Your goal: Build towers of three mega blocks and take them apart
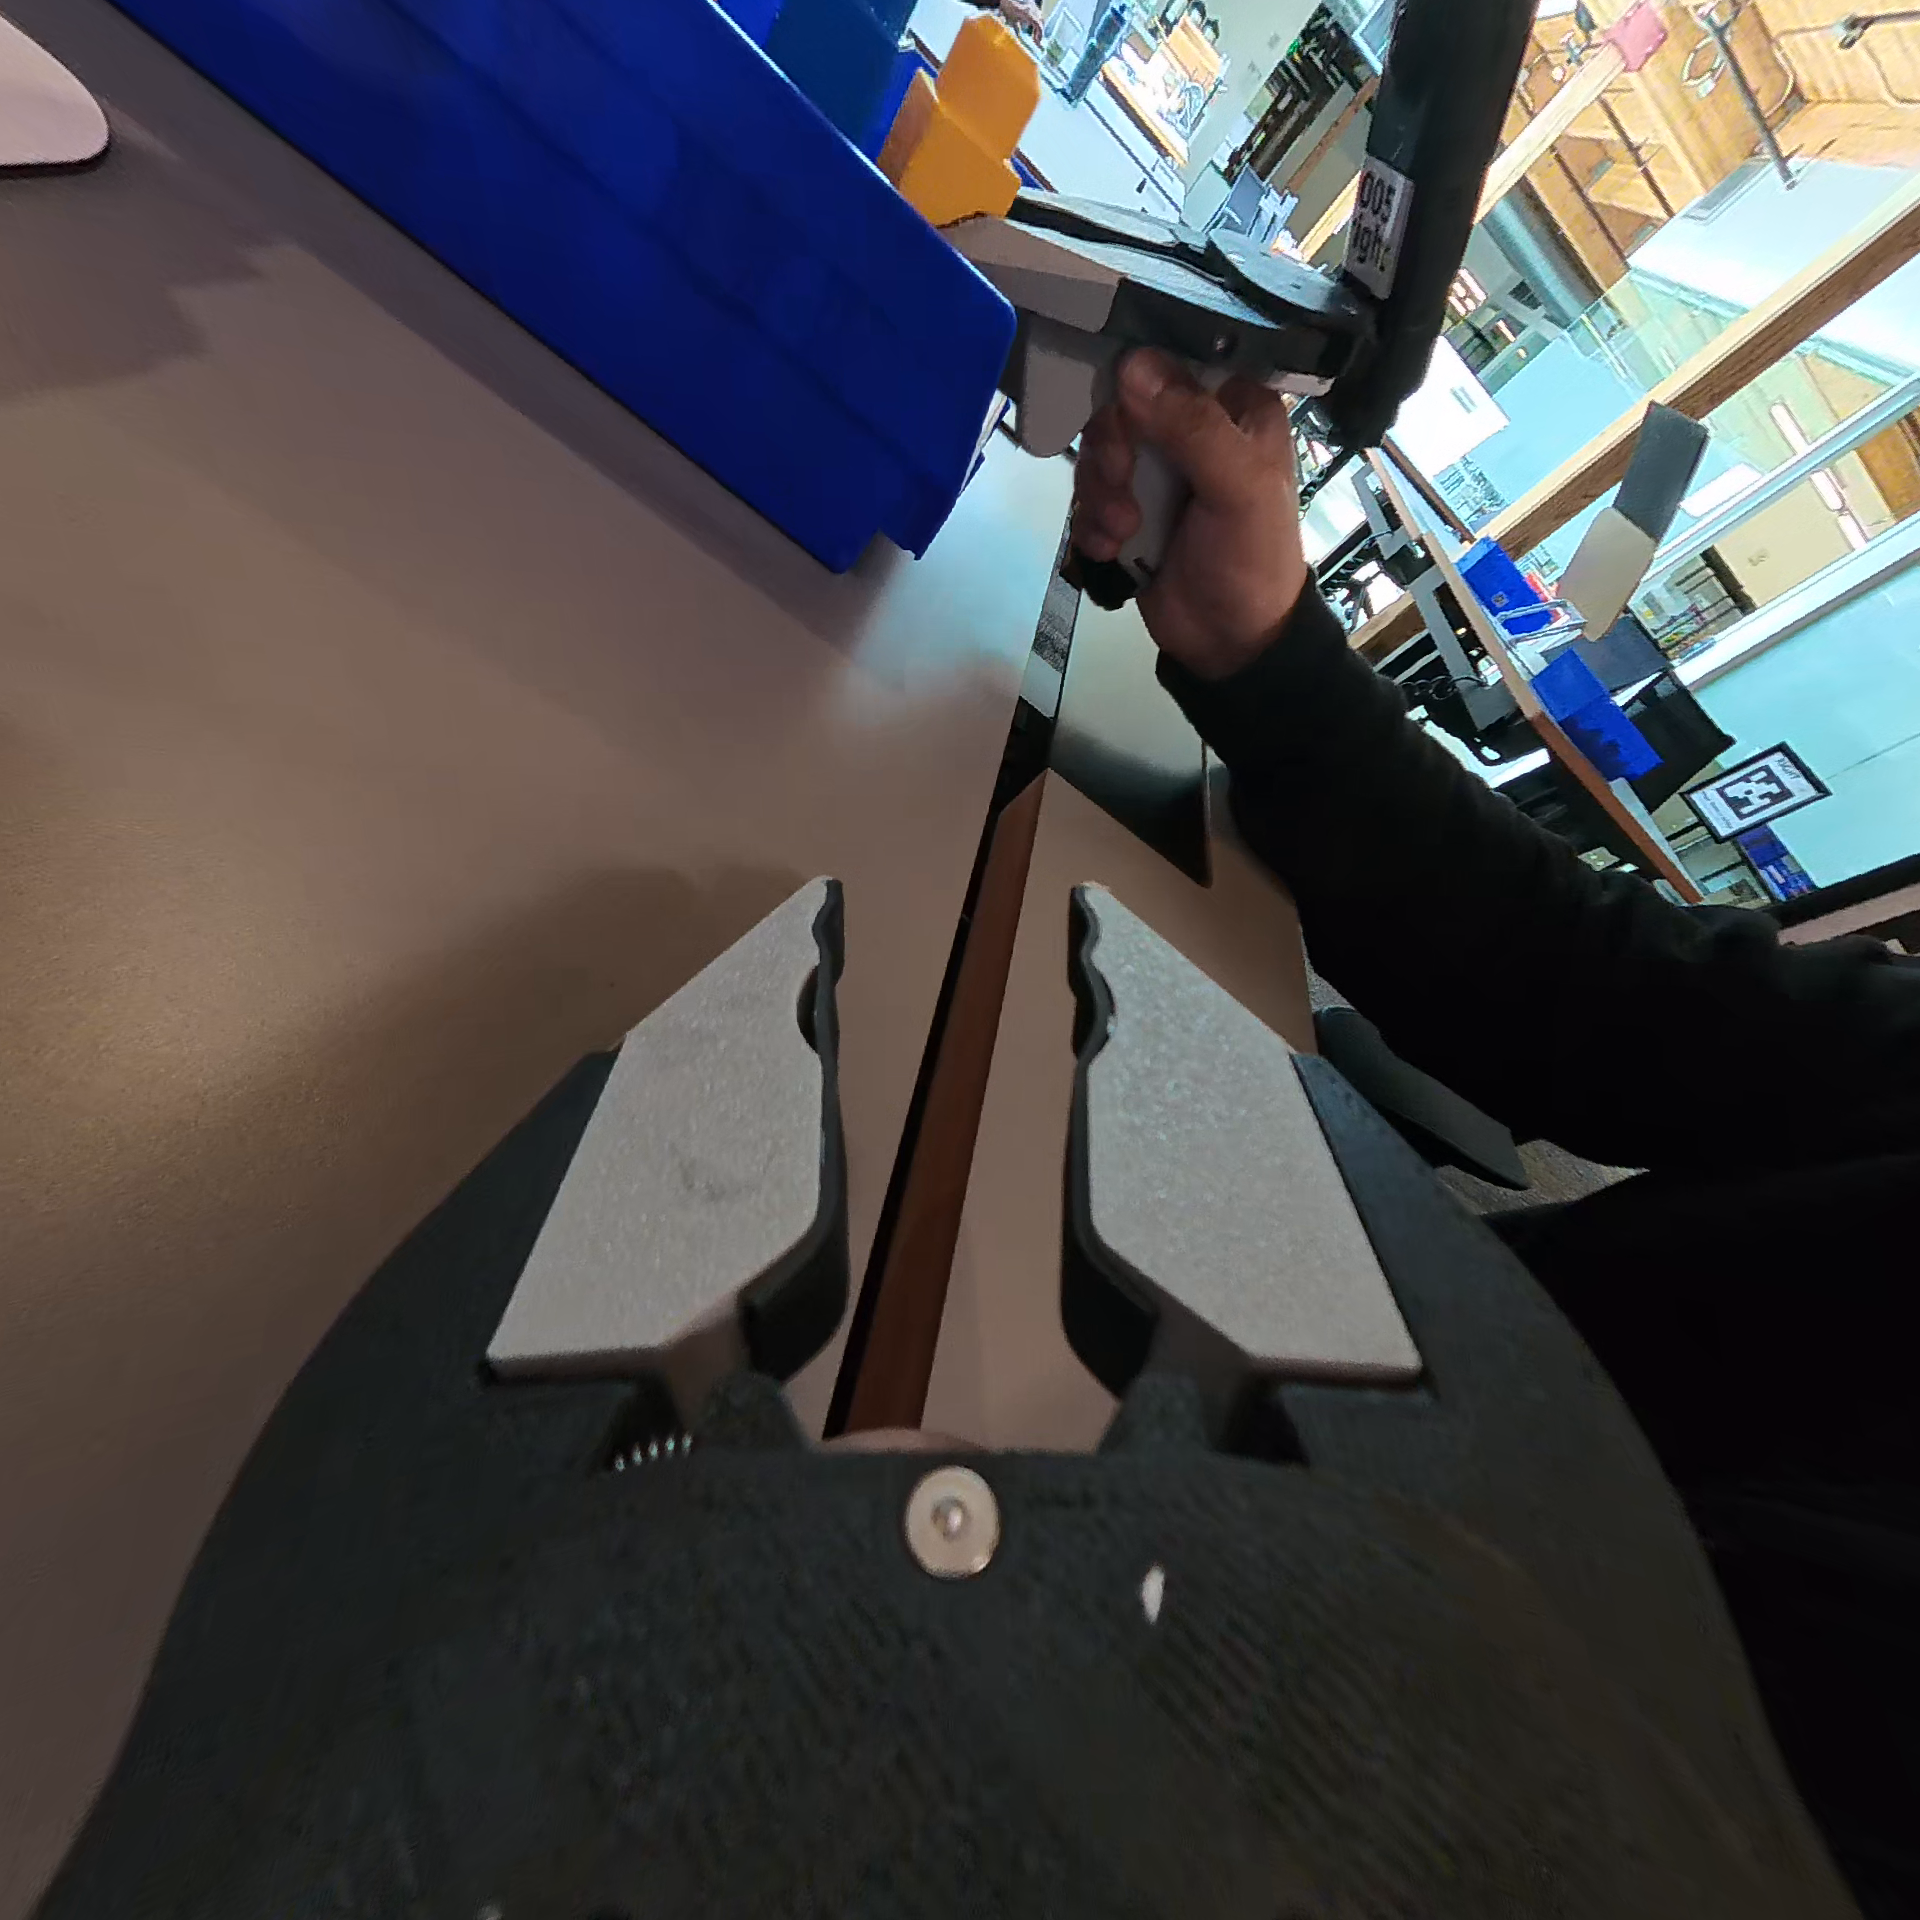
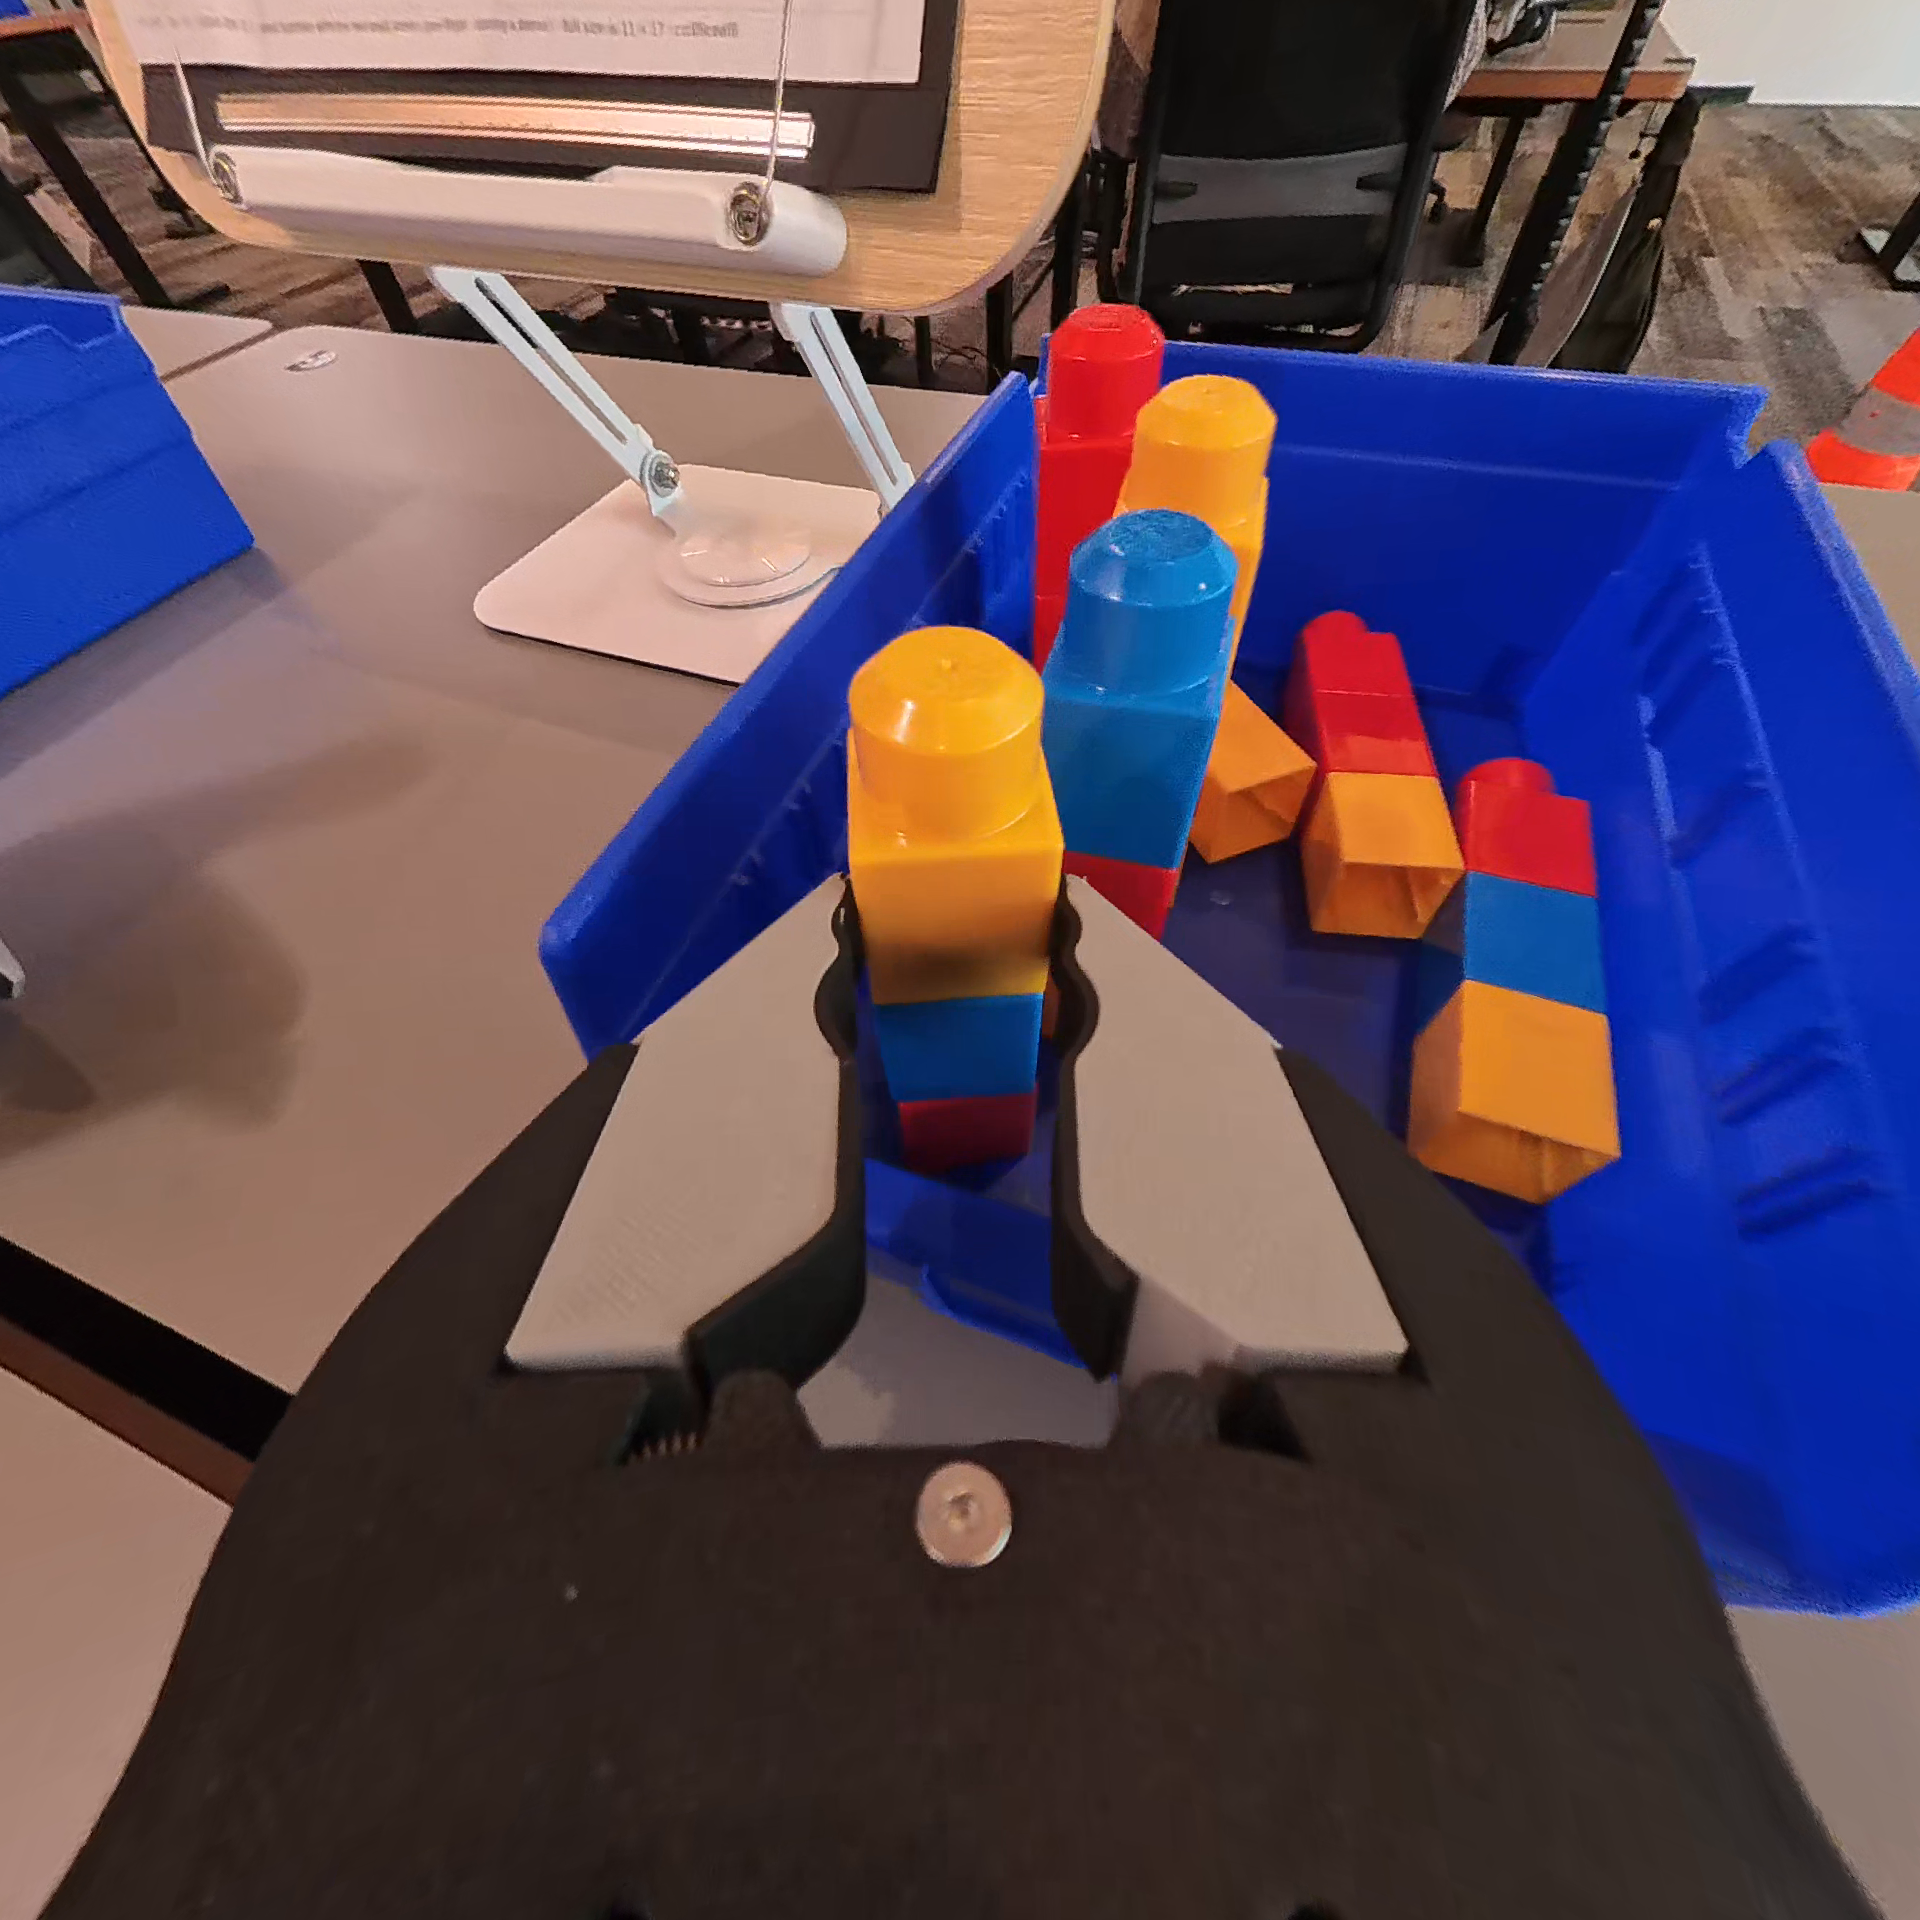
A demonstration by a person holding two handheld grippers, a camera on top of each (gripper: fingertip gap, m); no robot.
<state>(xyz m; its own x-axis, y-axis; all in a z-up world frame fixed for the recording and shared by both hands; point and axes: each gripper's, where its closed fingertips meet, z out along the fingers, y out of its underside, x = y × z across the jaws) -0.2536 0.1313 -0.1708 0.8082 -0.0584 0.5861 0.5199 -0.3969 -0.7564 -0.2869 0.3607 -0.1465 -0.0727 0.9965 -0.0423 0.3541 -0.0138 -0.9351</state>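
**Right tool grips a three-block tower over the bin**

The right tool (image 2: 954,940) is clamped on a yellow-blue-red tower (image 2: 951,914), upright at the blue bin (image 2: 1714,935)'s near-left corner. Other towers stand or lie inside. The left tool (image 1: 956,914) gapes, holding nothing, above the desk (image 1: 416,831).

black textured gripper bodies, each with a silver screw at centre. pale grey wedge fingers (image 1: 686,1132) edged by black wavy pads (image 2: 1070,997). small coil spring (image 1: 655,1449) at one finger root. long black sleeve (image 1: 1475,894) on the arm.
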